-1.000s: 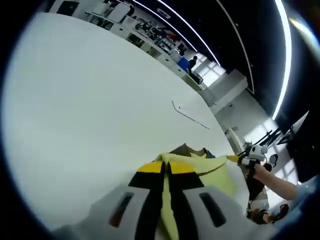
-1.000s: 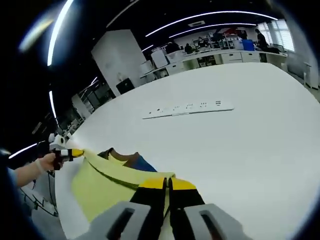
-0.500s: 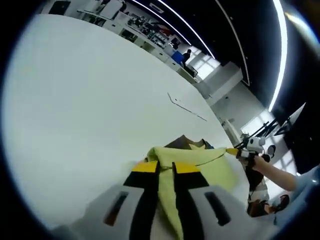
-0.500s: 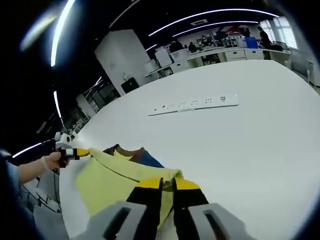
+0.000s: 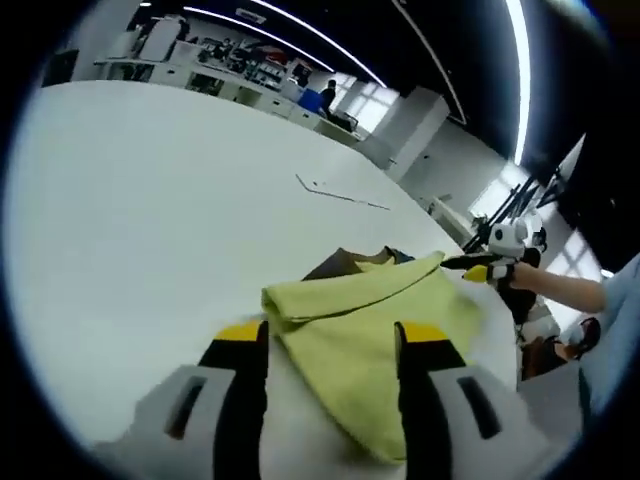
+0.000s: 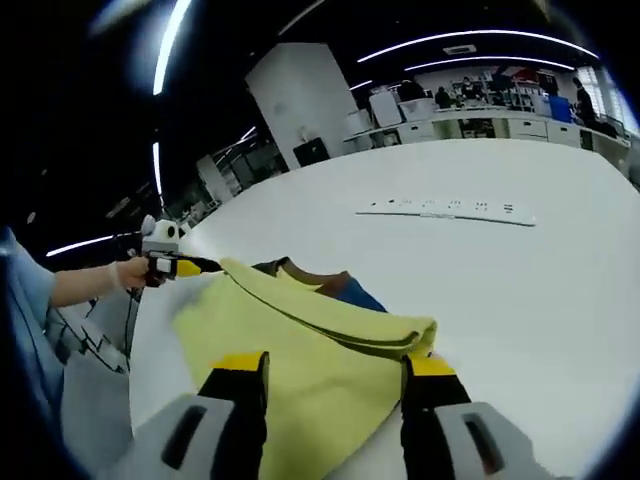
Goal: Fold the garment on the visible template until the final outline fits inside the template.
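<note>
A dim office with ceiling light strips surrounds a broad white table (image 5: 150, 200), bare around the yellow garment (image 5: 380, 320). The garment's folded edge lies between the parted jaws of the left gripper (image 5: 330, 345) and right gripper (image 6: 335, 375), both gaping.

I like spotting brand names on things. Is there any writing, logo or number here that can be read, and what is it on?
None can be read.
The white strip on the table carries small dark marks, too small and blurred to read.
The yellow garment shows no print or label.
Shelves at the far end of the room are too blurred to make out any signs.
</note>
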The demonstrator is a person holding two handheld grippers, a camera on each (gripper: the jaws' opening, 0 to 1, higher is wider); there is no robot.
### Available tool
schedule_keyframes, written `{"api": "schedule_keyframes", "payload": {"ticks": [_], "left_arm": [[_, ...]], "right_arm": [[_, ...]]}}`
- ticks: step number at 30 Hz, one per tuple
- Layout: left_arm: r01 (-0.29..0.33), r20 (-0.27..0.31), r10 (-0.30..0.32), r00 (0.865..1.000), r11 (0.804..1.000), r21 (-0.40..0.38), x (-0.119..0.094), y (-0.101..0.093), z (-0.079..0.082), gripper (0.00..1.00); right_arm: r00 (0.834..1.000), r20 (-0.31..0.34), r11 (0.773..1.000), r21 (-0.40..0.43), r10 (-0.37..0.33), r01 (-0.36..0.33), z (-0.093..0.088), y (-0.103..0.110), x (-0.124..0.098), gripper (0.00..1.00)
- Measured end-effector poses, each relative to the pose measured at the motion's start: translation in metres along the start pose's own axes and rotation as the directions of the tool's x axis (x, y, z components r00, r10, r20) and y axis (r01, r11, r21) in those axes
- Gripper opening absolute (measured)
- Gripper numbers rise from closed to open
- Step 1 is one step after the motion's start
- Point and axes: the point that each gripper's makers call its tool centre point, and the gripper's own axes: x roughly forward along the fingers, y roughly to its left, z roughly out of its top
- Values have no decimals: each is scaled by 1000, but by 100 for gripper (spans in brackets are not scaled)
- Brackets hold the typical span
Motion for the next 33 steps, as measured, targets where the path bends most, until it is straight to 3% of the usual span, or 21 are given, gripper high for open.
{"api": "schedule_keyframes", "payload": {"ticks": [6,11,15,21,25,33], "left_arm": [[72,6,-72,997,996,55,1,-16,2,56],[82,-33,-79,996,993,83,6,-19,-5,58],[98,-31,-96,995,992,85,11,-22,-5,58],[83,9,-84,996,992,92,20,-18,11,61],[63,34,-66,997,993,100,23,-12,22,66],[39,24,-41,999,994,103,25,-5,21,73]], "right_arm": [[1000,0,999,-29,30,-30,0,6,1,61],[999,-6,999,-25,38,-38,-1,6,3,62],[999,-9,998,-22,54,-54,-2,8,7,62],[999,4,998,-33,50,-50,7,2,20,64],[999,39,998,-53,17,-15,21,-9,25,71],[999,45,998,-61,-7,10,25,-16,24,76]]}}
